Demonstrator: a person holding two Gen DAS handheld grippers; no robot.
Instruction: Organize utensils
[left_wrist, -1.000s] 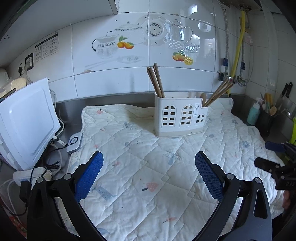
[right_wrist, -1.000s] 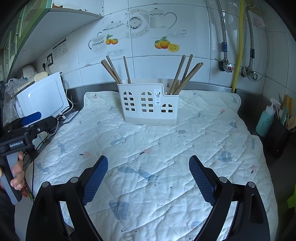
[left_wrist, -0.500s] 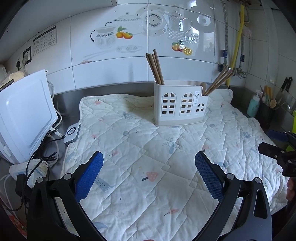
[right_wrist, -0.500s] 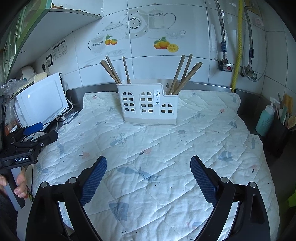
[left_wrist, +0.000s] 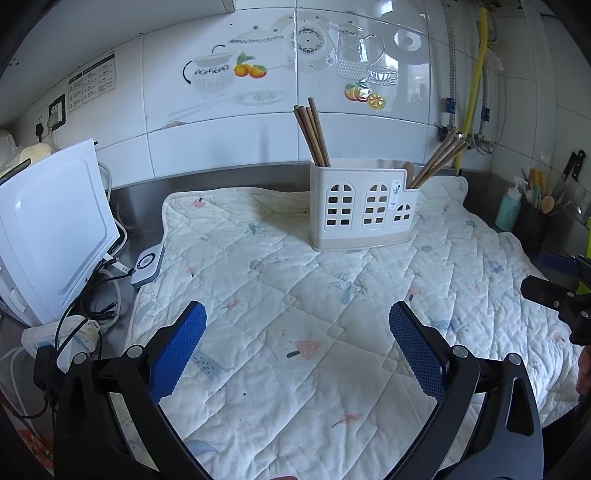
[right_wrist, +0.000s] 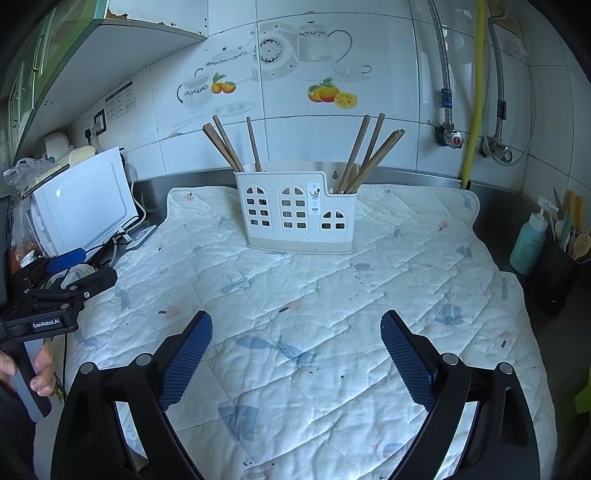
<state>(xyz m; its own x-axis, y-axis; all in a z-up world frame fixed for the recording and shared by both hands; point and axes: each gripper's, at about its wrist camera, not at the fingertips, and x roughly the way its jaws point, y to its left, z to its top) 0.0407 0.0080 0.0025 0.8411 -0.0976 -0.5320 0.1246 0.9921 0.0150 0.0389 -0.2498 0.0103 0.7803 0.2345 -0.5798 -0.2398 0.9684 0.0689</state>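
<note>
- While both claws are being held above the quilted mat (left_wrist: 295, 295), the left claw (left_wrist: 297, 345) is being kept released, with its blue pads (left_wrist: 179, 347) spread wide apart and nothing gripped between them.
- The right claw (right_wrist: 295, 354) is likewise being kept released, its blue pads (right_wrist: 404, 360) being held well apart over bare mat.
- The utensil holder (left_wrist: 364, 208), a white plastic caddy with arched window cut-outs, is being shown upright on the far part of the mat, near the tiled wall (left_wrist: 258, 122).
- One bundle of wooden chopsticks (left_wrist: 312, 136) is being carried in the tall left compartment of the holder, leaning to the left.
- A second bundle of chopsticks (left_wrist: 437, 157) is being carried in the low right compartment, leaning to the right.
- In the right wrist view, the same holder (right_wrist: 297, 212) is being seen ahead of the claw, well apart from it, with the left bundle (right_wrist: 229, 144) and the right bundle (right_wrist: 369, 151) fanned outward.
- The mat is being supported by a steel desk (right_wrist: 413, 177), which is showing along the mat's far edge.
- A white appliance (left_wrist: 48, 229) is being shown at the left of the mat, with cables (left_wrist: 96, 291) beside it.
- A teal bottle (right_wrist: 528, 243) and a dark utensil pot (right_wrist: 557, 277) are being shown on the right of the desk, apart from the mat.
- In the right wrist view, the left claw (right_wrist: 79, 275) is being seen at the left edge, gripped by a hand (right_wrist: 40, 369) around its handle.
</note>
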